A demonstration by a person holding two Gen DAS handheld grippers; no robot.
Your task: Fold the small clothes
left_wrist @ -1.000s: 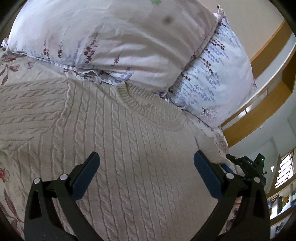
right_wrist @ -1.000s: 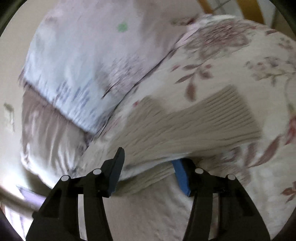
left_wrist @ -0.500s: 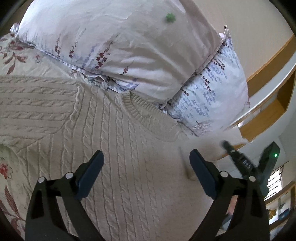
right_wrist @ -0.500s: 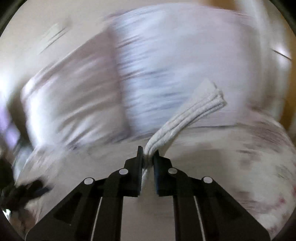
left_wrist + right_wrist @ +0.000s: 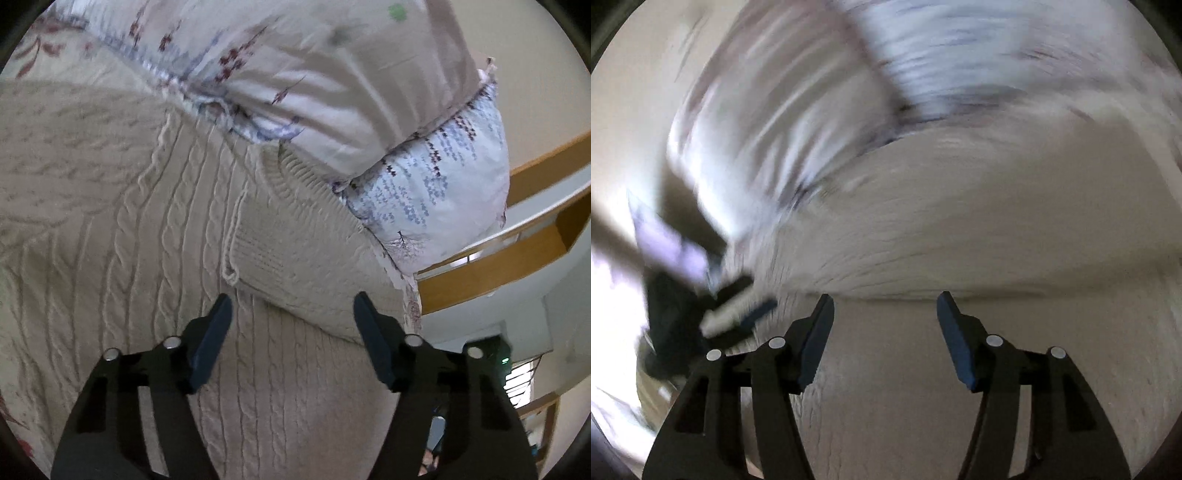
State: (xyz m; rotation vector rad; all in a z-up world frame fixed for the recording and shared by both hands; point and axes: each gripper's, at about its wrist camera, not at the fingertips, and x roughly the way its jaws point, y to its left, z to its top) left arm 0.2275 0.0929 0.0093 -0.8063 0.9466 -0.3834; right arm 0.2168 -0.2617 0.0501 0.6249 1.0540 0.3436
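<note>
1. Right now the left gripper [image 5: 291, 317] hangs low over the cream cable-knit sweater [image 5: 122, 251], jaws spread wide, nothing between them.
2. Directly ahead of its fingertips, almost between them, lies the folded-in sleeve [image 5: 295, 258], its ribbed cuff [image 5: 255, 251] pointing toward the middle of the sweater's chest.
3. That sleeve is the relation that counts: its long axis runs from the cuff, just ahead of this gripper's left finger, off to the right edge of the sweater, crosswise to the cables of the body.
4. Over to the right wrist view, badly smeared by motion: the right gripper [image 5: 884, 314] is also spread wide and empty, with pale knit [image 5: 960, 251] lying just ahead of its tips.
5. A dark blurred shape at the left of that view looks like the other gripper, so my read is that both tools sit close together over the same side of the garment.
6. Which one is nearer the sleeve? The left, judging by how sharply it frames the cuff; the right's view is too blurred to place it exactly.
7. Further on, the ribbed neckline [image 5: 306, 181] runs up against two stacked pillows [image 5: 332, 81], so the sweater's top edge is touching them.
8. Beyond lie the floral bedsheet [image 5: 44, 62] and a wooden shelf [image 5: 509, 266].
9. Containers: none in sight; the sweater lies flat on the bed.
10. My judgement: one sleeve is in, and the far sleeve and the body fold remain to be done.
</note>
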